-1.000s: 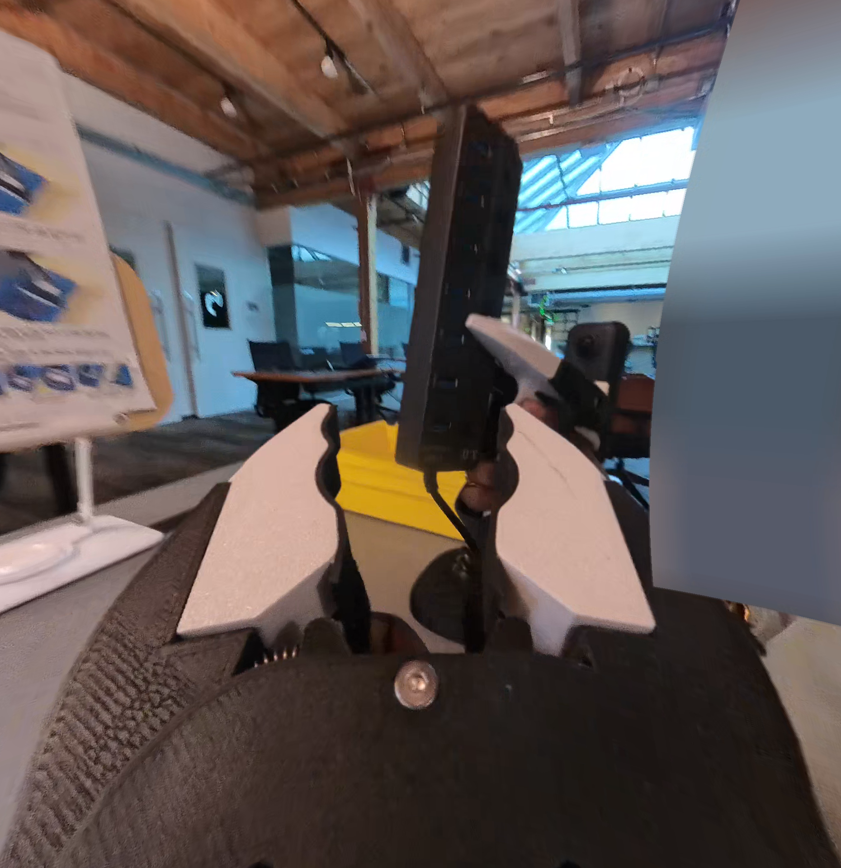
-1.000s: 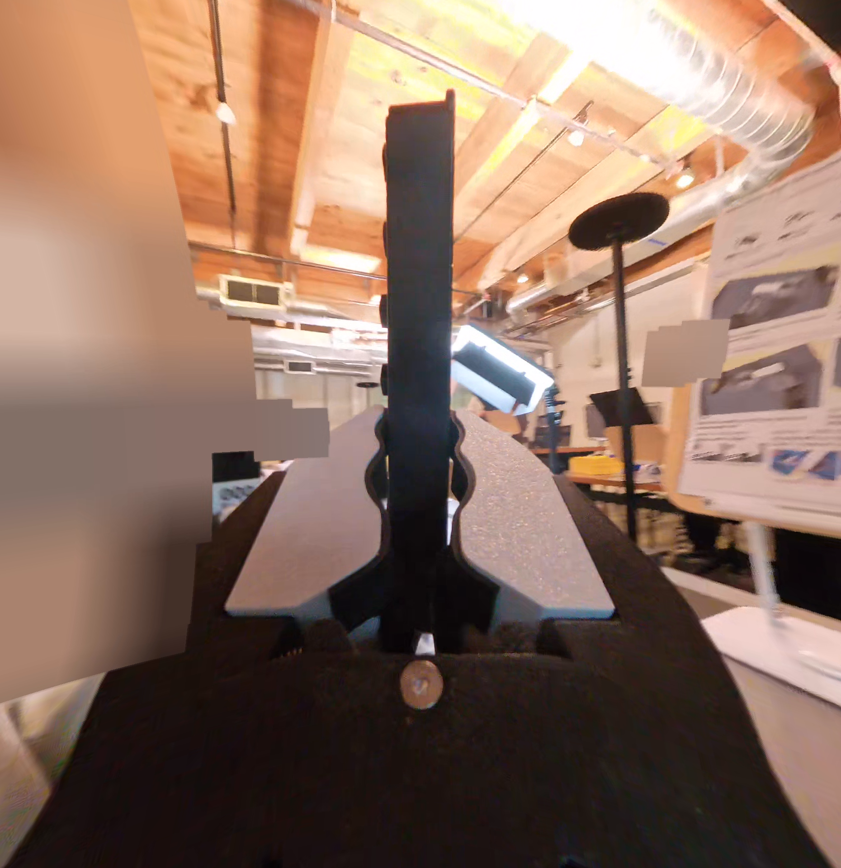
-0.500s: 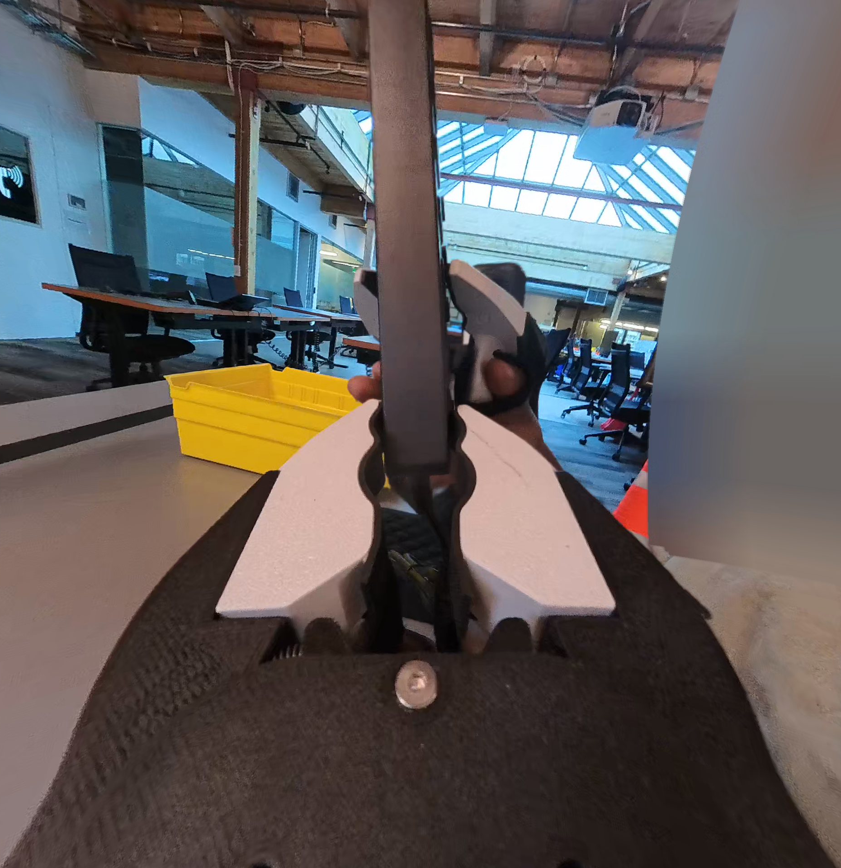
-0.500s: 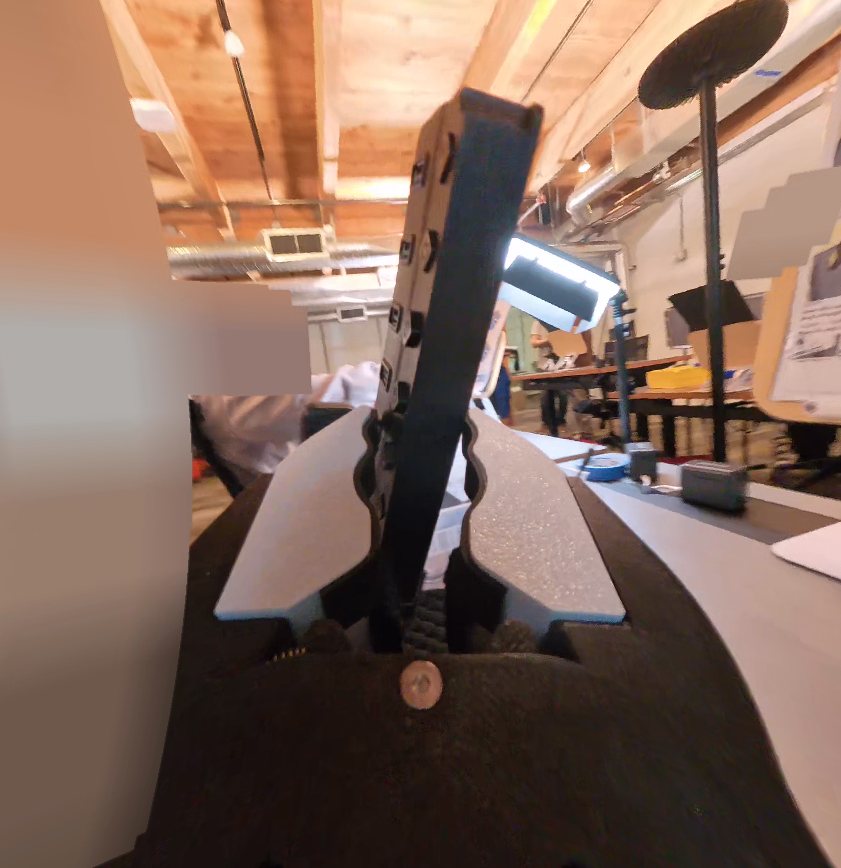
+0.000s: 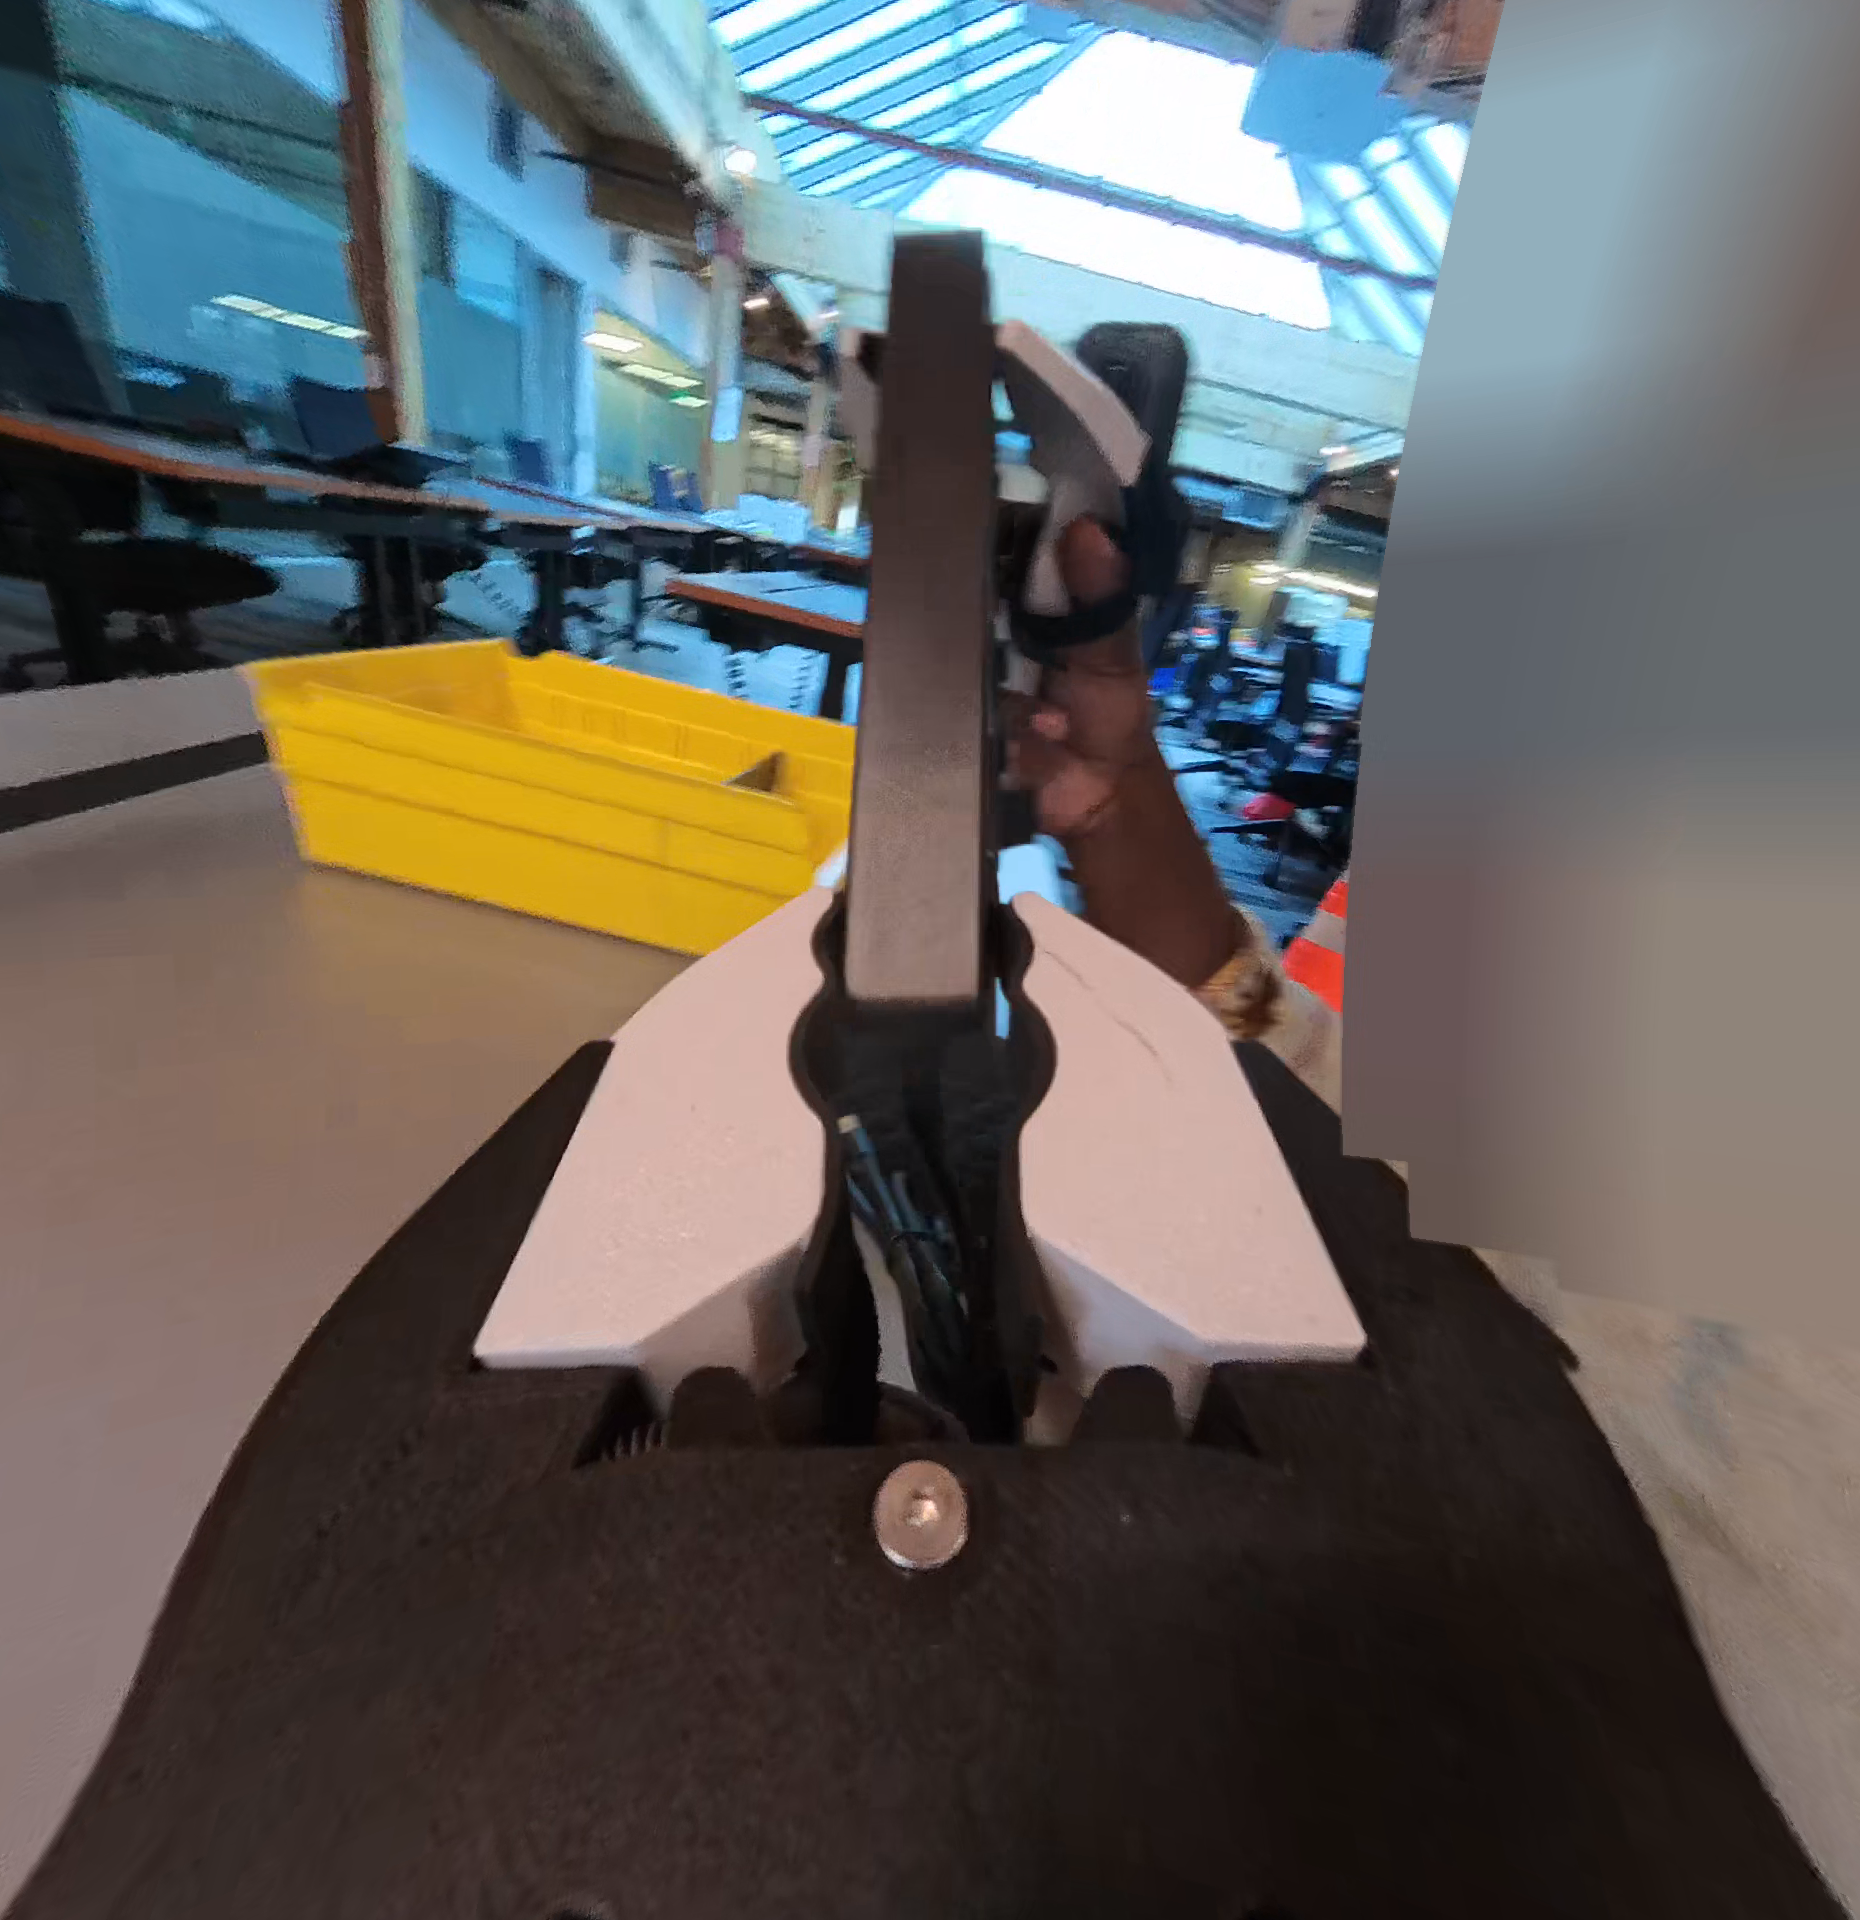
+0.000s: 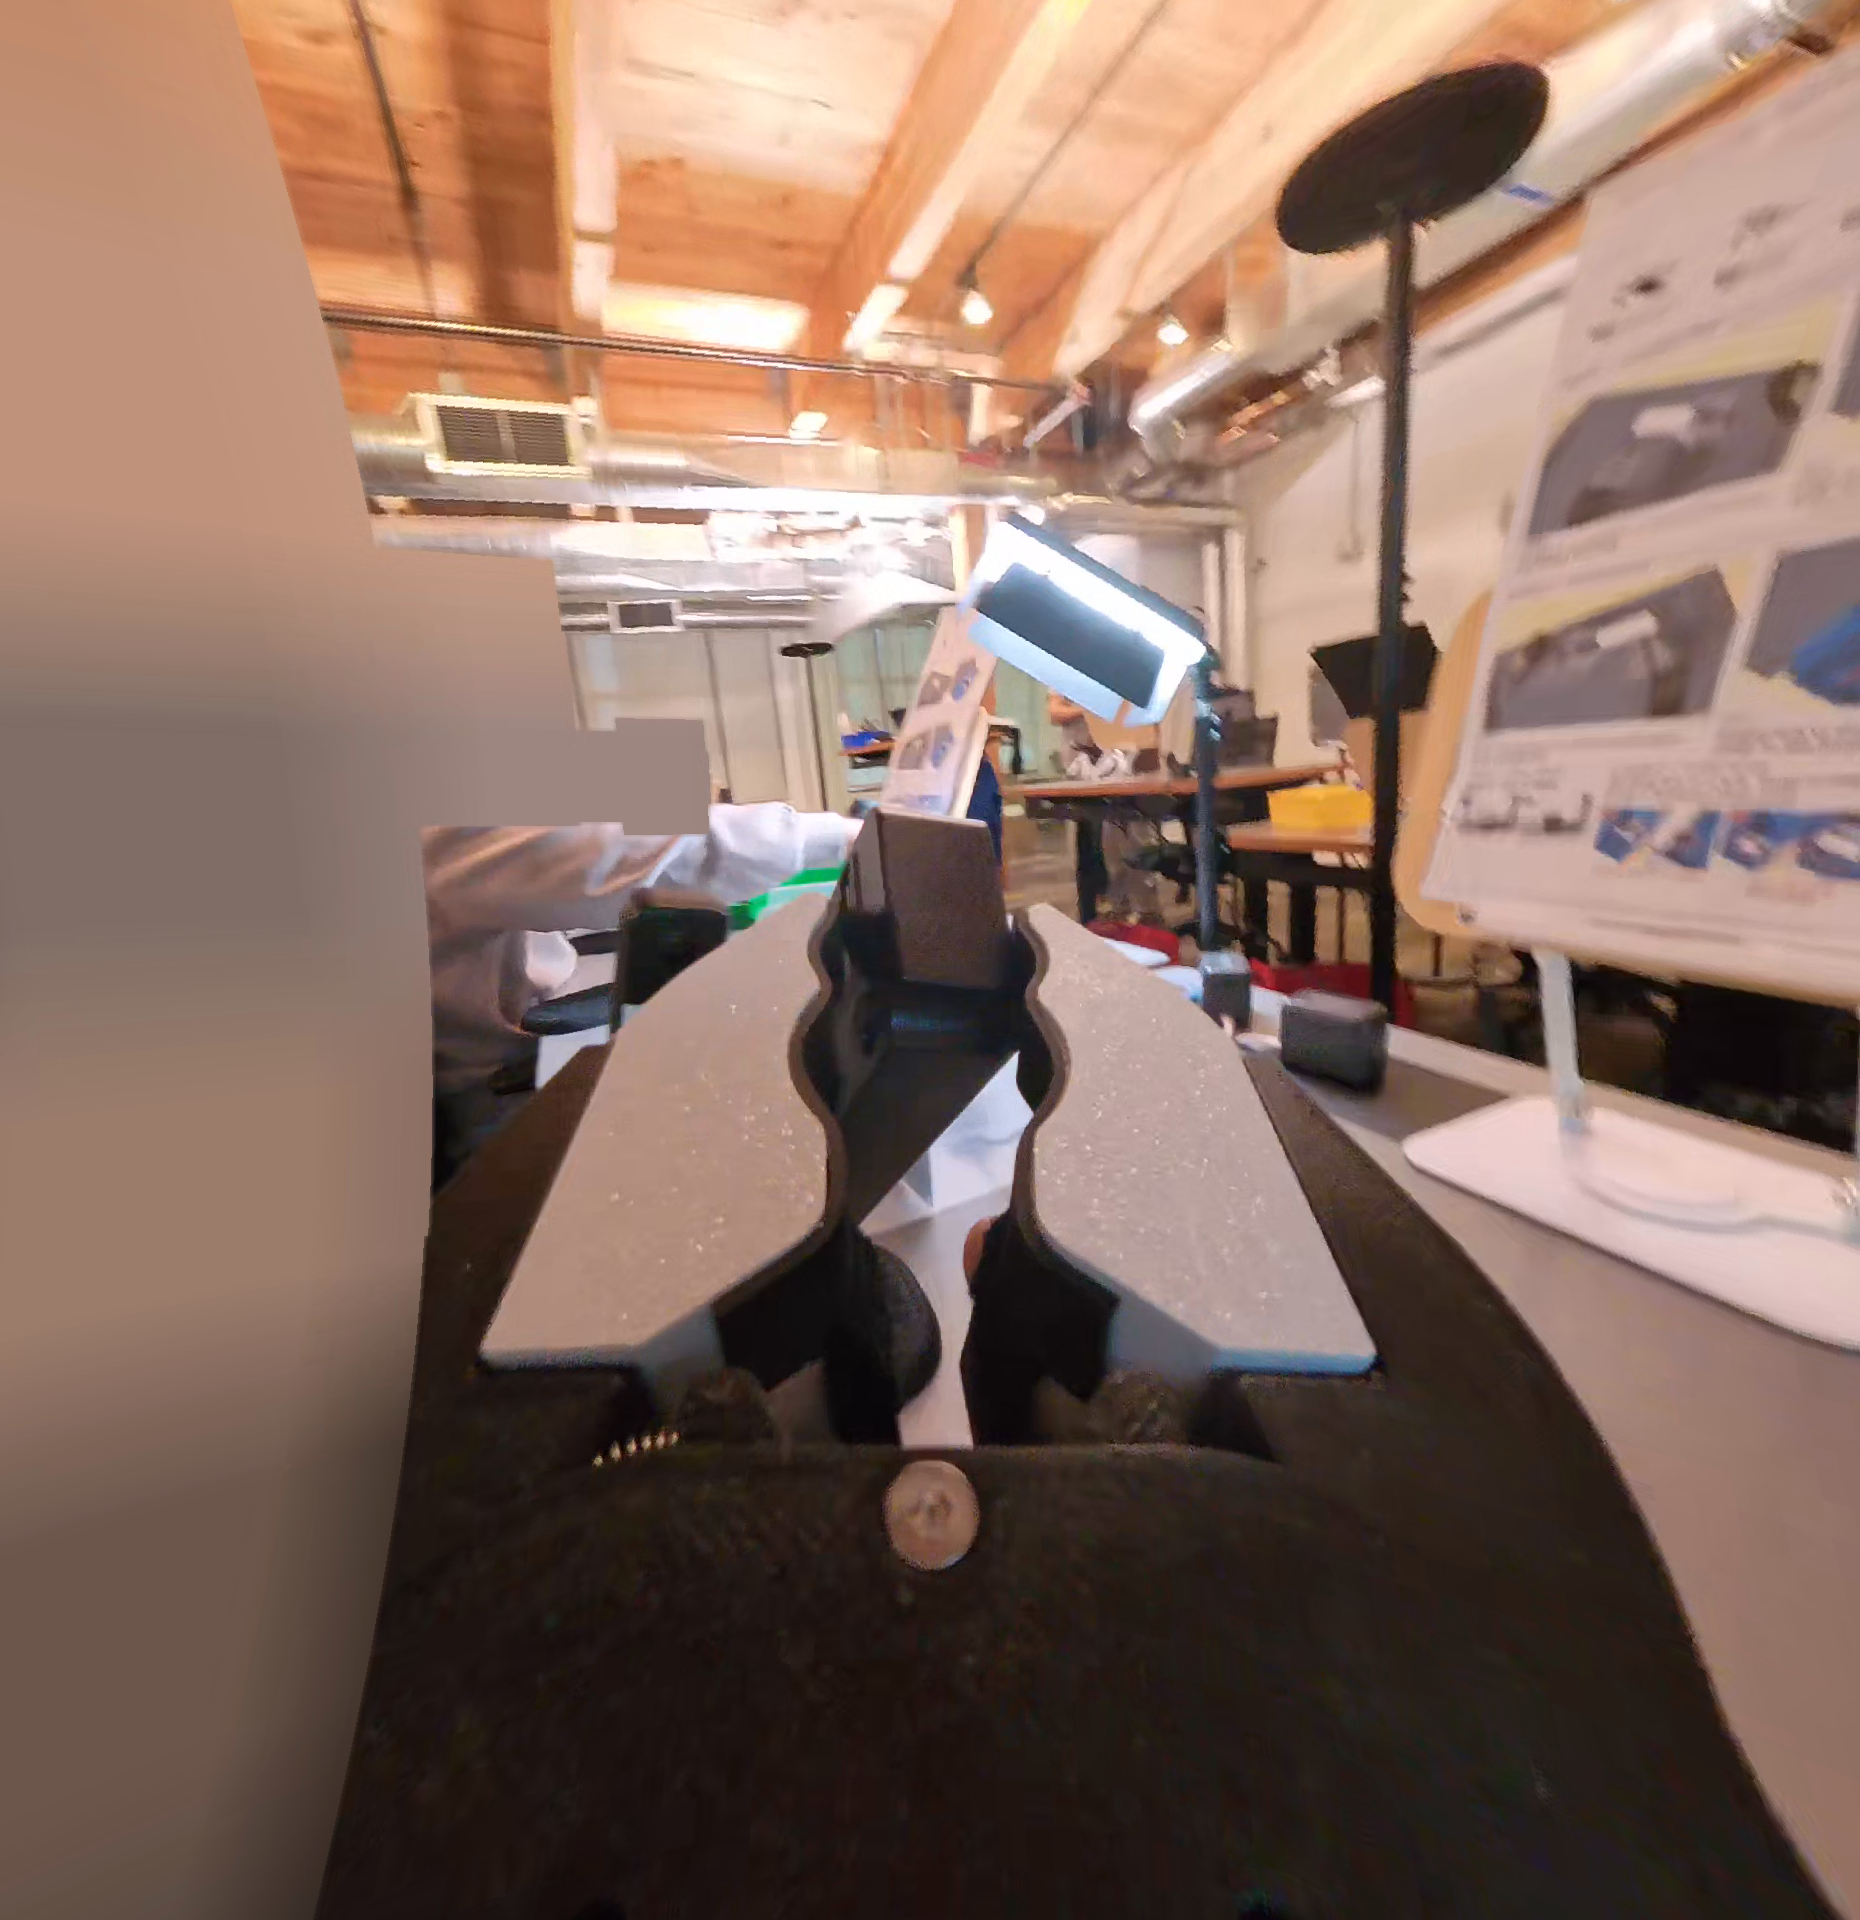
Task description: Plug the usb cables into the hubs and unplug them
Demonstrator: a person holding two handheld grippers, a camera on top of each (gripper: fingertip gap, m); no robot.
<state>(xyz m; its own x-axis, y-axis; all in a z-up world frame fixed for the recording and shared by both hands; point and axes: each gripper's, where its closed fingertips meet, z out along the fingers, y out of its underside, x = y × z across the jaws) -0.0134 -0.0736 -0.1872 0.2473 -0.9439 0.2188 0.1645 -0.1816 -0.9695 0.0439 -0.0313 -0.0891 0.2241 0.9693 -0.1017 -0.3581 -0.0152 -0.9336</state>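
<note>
I now have the hub (image 5: 921, 644) pinched upright between my left gripper (image 5: 921, 935) fingers, gripped at its lower end; a second ago those fingers were spread beside it. My right gripper (image 6: 926, 966), which held the hub alone then, shows its fingers parted a little around the hub's end, and I cannot tell whether they grip it. I judge this a handover, freeing the right for a cable. The yellow bin (image 5: 552, 769) sits on the bench (image 5: 178, 1039) left of the hub. The ports face away, and black cables (image 5: 905, 1226) below the hub are hard to trace
</note>
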